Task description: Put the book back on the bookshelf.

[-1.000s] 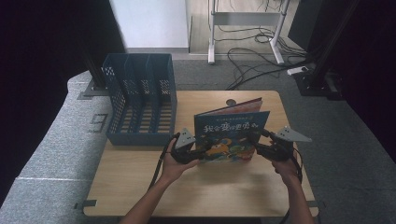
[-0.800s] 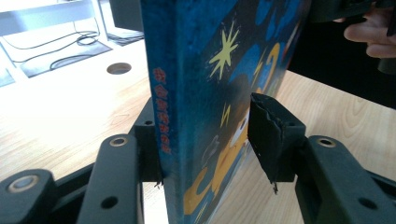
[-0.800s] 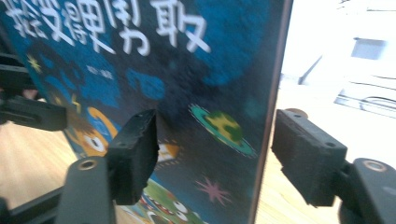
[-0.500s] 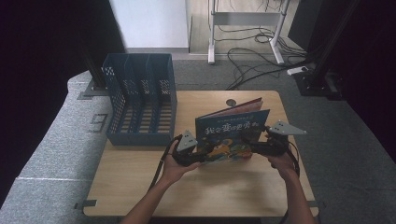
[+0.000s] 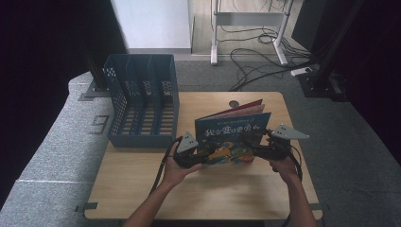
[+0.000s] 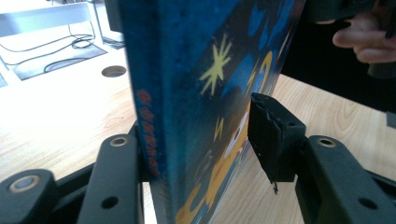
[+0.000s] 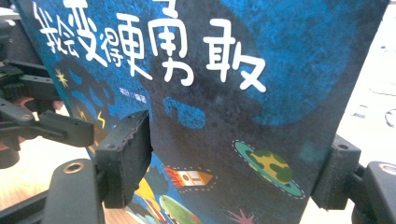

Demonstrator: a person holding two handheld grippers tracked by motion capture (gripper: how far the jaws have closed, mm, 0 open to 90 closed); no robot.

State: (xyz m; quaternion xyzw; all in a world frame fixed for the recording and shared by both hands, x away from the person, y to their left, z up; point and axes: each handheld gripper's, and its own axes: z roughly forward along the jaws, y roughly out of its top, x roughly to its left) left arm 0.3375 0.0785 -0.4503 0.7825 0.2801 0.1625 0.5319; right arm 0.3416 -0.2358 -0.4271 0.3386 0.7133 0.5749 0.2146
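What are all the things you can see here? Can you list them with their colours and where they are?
book: one, blue cover with white letters and bright pictures, stood up on edge near the middle of the table.
file rack: one, blue, with slotted compartments, on the table's far left corner.
table: one, light wood, with a round hole near its far edge.
cables: several, black, on the floor beyond the table.
white frame: one, on the floor at the back.
left hand-held gripper: one, black, at the book's left edge, the spine between its jaws.
right hand-held gripper: one, black, at the book's right side, jaws either side of the cover.
forearms: two, coming in from the near edge.
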